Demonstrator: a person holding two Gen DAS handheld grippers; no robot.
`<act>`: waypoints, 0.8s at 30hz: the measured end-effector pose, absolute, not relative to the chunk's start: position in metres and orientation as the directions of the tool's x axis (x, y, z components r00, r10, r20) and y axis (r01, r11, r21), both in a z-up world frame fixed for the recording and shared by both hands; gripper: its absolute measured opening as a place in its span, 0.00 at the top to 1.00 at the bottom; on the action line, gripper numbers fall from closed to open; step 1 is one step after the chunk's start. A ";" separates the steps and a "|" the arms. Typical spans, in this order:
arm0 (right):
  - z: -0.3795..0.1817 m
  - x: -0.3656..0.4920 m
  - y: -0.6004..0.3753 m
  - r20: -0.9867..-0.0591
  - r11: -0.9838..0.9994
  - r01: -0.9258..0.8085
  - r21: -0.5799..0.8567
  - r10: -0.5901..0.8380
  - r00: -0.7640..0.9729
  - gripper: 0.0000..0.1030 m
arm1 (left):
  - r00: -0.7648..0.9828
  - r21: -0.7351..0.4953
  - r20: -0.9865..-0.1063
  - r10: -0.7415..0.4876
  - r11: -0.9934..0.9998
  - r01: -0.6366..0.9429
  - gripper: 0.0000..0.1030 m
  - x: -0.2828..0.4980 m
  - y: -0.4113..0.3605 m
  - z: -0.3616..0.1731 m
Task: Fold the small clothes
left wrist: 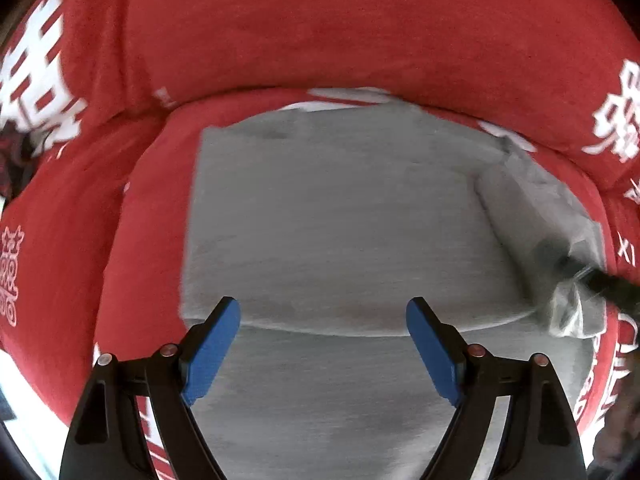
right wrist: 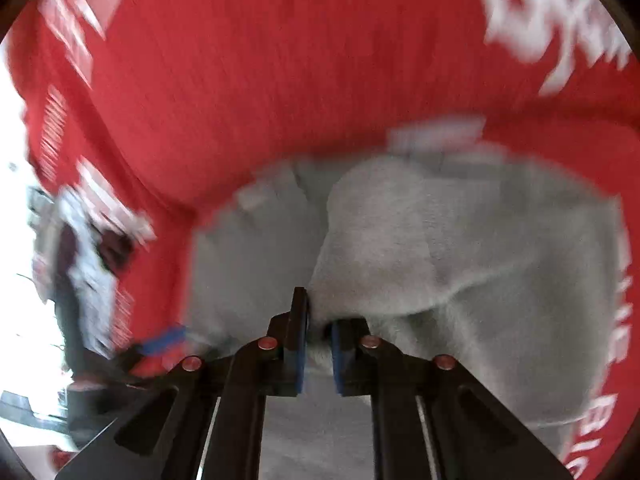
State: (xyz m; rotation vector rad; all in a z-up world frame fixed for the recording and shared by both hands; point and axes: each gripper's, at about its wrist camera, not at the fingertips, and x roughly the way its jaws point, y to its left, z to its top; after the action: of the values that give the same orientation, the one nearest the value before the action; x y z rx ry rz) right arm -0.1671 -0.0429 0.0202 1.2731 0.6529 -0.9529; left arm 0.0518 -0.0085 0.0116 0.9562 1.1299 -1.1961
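A grey garment, soft and light, matte knit by the look of it, is laid part-folded on a red cloth printed with white characters, near the cloth's right edge. A fold of it is pinched by the right gripper, whose blue pads are nearly closed. The left gripper is held spread wide above the near fold, nothing gripped. It is judged limp and best taken at hems or corners
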 end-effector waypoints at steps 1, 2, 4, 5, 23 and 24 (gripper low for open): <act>0.005 -0.160 -0.042 -0.863 -0.004 0.879 0.477 -0.189 0.468 0.86 | 0.013 -0.017 -0.980 -0.196 0.150 0.989 0.16 0.061 -0.006 0.010; -0.004 -0.158 -0.040 -0.872 -0.028 0.883 0.469 -0.170 0.459 0.80 | 0.009 -0.022 -0.980 -0.198 0.153 0.988 0.16 0.067 -0.004 0.009; -0.007 -0.168 -0.033 -0.853 -0.094 0.857 0.508 -0.195 0.484 0.72 | -0.004 -0.037 -0.979 -0.205 0.157 0.987 0.16 0.076 0.000 0.009; -0.003 -0.176 -0.028 -0.841 -0.122 0.841 0.528 -0.218 0.496 0.66 | -0.021 -0.055 -0.978 -0.208 0.162 0.985 0.16 0.083 0.002 0.008; 0.011 -0.087 -0.044 -0.867 0.175 0.871 0.458 -0.128 0.481 0.89 | -0.327 -0.367 -0.918 -0.225 0.167 0.915 0.16 0.113 -0.013 0.009; 0.009 -0.090 -0.039 -0.873 0.164 0.876 0.453 -0.121 0.473 0.82 | -0.341 -0.379 -0.915 -0.214 0.168 0.910 0.16 0.109 -0.014 0.005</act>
State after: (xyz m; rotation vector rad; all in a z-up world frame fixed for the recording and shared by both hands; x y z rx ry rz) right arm -0.0902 -0.0391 0.0093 1.1933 0.8011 -0.8313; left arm 0.1094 -0.0144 0.0046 0.7217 1.4225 -1.3896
